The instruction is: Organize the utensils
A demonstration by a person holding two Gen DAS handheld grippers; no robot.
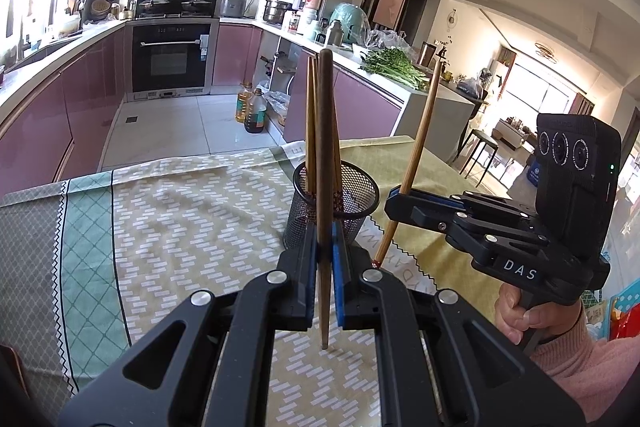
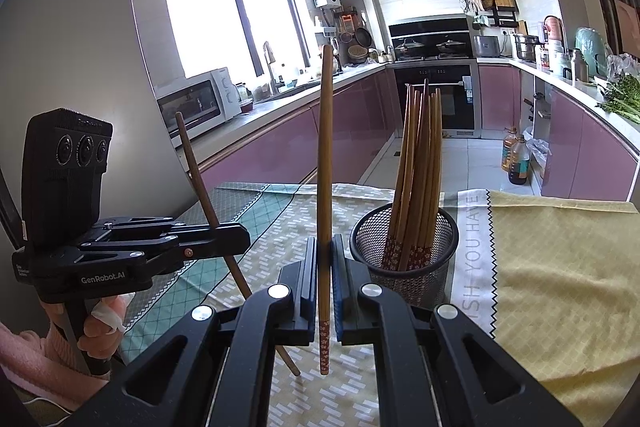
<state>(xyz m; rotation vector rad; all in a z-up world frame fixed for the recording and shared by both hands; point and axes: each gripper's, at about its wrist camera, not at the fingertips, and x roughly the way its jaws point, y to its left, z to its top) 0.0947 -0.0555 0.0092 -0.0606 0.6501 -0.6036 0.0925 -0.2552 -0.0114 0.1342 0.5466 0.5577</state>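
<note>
A black mesh holder (image 1: 335, 205) (image 2: 404, 251) stands on the table with several wooden chopsticks (image 2: 420, 171) upright in it. My left gripper (image 1: 325, 259) is shut on a dark brown chopstick (image 1: 325, 163), held upright just in front of the holder; this gripper (image 2: 224, 239) and its chopstick (image 2: 200, 179) also show in the right wrist view. My right gripper (image 2: 325, 267) is shut on a lighter chopstick (image 2: 325, 163) with a red patterned end, left of the holder. It also shows in the left wrist view (image 1: 400, 201) with its chopstick (image 1: 420, 143).
The table carries a patterned cloth (image 1: 180, 219) and a yellow cloth (image 2: 560, 267). Beyond its far edge is the kitchen floor with oil bottles (image 1: 250, 109), purple cabinets and an oven (image 1: 171, 55). Greens (image 1: 392, 65) lie on the right counter.
</note>
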